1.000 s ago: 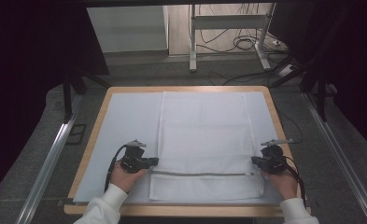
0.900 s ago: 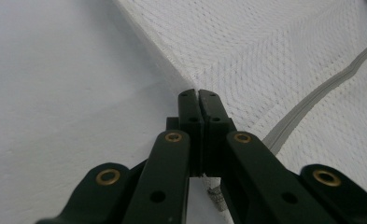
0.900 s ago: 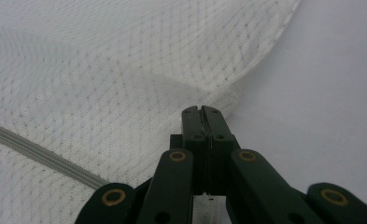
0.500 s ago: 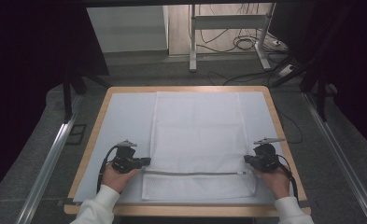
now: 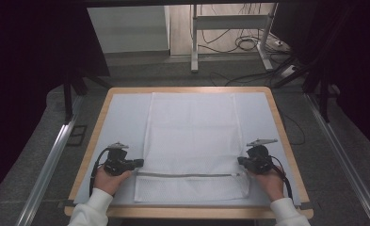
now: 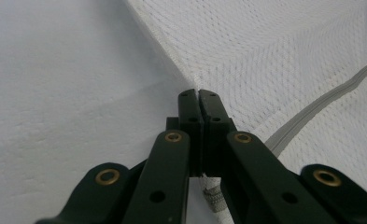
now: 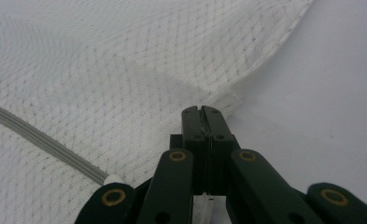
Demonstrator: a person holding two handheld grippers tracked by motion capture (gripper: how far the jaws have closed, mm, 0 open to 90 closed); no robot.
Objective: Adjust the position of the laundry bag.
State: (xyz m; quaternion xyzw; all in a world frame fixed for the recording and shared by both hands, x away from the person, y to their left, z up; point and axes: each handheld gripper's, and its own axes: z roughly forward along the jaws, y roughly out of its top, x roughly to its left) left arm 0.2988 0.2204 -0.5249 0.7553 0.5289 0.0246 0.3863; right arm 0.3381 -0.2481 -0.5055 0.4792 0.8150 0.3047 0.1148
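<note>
You are mid-fold on the white mesh laundry bag (image 5: 192,141), which lies flat down the middle of the pale blue surface (image 5: 121,117) with its grey zipper (image 5: 187,174) running across near your edge. Your left gripper (image 5: 136,164) has its fingers (image 6: 189,105) clamped tight on the bag's side edge at the left end of the zipper, and your right gripper (image 5: 241,161) has its fingers (image 7: 193,122) pinched just as tightly on the opposite edge at the zipper's right end; a thin sliver of mesh shows between each pair. Both hands sit low, forearms coming in from below the zipper, grippers pointing inward toward each other across it, roughly level with the surface. The next move, as I judge it, calls for lifting both edges together and carrying them evenly away from the zipper, keeping the cloth taut so the fold lands square.
</note>
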